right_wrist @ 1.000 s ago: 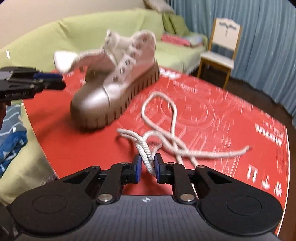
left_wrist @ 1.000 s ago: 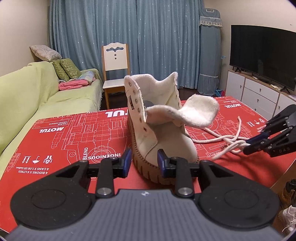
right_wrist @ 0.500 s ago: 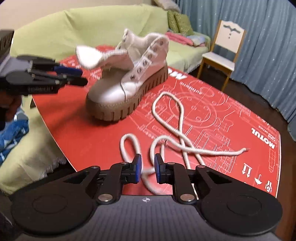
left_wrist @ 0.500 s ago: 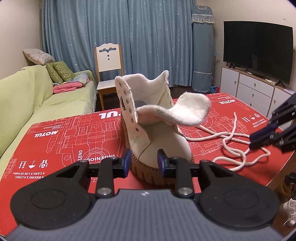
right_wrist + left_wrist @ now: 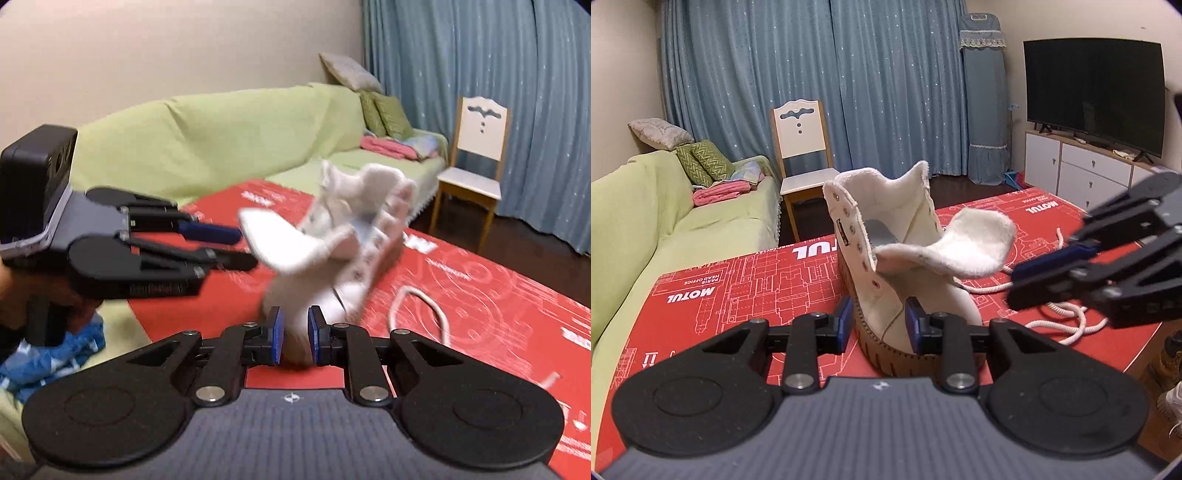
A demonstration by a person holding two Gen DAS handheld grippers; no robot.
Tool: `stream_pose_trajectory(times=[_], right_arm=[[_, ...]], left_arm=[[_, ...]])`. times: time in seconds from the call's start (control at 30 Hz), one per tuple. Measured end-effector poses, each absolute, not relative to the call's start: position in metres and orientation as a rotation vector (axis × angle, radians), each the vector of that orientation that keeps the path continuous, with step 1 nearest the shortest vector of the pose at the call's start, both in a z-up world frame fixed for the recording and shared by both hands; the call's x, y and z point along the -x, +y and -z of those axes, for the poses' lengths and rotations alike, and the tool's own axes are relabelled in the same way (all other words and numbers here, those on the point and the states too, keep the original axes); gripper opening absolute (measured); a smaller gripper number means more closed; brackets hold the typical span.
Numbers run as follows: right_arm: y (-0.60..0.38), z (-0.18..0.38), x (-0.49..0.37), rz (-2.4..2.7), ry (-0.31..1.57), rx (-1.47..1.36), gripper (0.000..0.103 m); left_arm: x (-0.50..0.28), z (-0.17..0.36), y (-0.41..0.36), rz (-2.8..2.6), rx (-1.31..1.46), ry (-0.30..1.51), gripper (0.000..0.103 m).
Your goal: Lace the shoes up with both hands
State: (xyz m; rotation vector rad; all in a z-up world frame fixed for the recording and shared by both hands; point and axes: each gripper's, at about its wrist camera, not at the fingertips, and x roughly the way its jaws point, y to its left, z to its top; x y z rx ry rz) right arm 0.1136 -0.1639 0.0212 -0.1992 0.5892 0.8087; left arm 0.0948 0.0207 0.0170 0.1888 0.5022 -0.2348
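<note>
1. The red printed cardboard sheet (image 5: 738,280) covers the table, and everything for the job sits on it. Green-covered sofa (image 5: 646,221) runs behind.

2. The cream lug-soled boot (image 5: 905,266) stands upright about mid-sheet, tongue (image 5: 960,247) flopped way forward, eyelets (image 5: 855,230) all bare. No lacing started as far as I can see.

3. The white shoelace (image 5: 1067,321) lies loose in loops on the sheet beside the boot, on the right-hand side of it in the left wrist view. Neither gripper has it.

4. The left gripper (image 5: 877,319) hovers low right at the boot's toe end, jaws parted wide and empty, the toe showing between the pads but not pinched.

5. The right gripper (image 5: 295,334) is also empty, jaws parted a bit narrower. It's blurry on that side, but it points at the boot's front with the lace off to its right.

6. What matters, I reckon: the boot's long axis runs roughly straight away from the left gripper, while the lace lies well nearer the right one. So the right is my guess for fetching a lace end while the left steadies the boot.
</note>
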Motion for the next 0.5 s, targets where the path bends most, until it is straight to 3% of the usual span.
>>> stream_pose_trajectory(times=[0.5], right_arm=[[-0.143, -0.029, -0.159, -0.720, 0.566, 0.063, 0.019]], left_arm=[[-0.108, -0.002, 0.021, 0.304, -0.222, 0.523, 0.026]])
